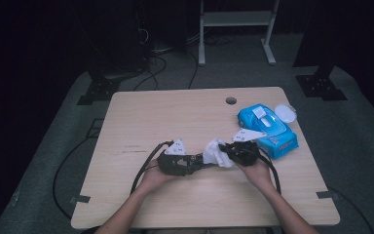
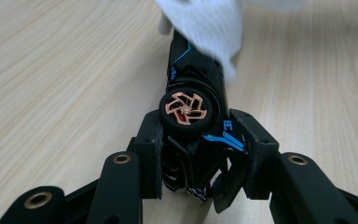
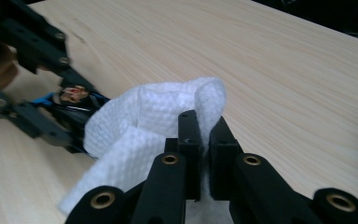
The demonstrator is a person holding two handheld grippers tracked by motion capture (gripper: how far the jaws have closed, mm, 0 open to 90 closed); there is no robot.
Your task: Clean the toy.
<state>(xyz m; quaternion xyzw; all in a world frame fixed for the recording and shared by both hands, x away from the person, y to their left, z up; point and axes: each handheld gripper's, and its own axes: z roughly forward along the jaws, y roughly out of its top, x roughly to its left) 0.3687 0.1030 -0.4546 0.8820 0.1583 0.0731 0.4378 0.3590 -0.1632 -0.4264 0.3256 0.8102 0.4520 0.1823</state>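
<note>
The left gripper (image 2: 193, 154) is clamped on a black toy car (image 2: 193, 100), its jaws pressing the car's two sides at one end. The car lies on its side: a wheel with a copper-coloured rim (image 2: 185, 110) faces up at the camera just ahead of the jaws. Its long axis runs straight out along the jaws, away from the hand, so in the high view the car (image 1: 198, 160) lies roughly level across the table (image 1: 175, 112), pointing from the left gripper (image 1: 191, 163) towards the right one. Thin blue lines run along the black body, and there is a small blue mark beside the right-hand jaw; it is too small to read as writing.

The right gripper (image 3: 204, 140) has its jaws pressed together on a fold of a white wipe (image 3: 144, 126). The rest of the wipe hangs to the left of the jaws and drapes over the far end of the car (image 3: 72, 109), touching it. In the high view the wipe (image 1: 216, 152) sits between the two grippers, just ahead of the right gripper (image 1: 231, 155).

Beyond the right gripper, on the side away from the left one and near the table's edge, lies a blue pack of wipes (image 1: 268, 129) with a white flap on top; its printing cannot be read. A round white lid (image 1: 286, 113) lies just beside the pack.
</note>
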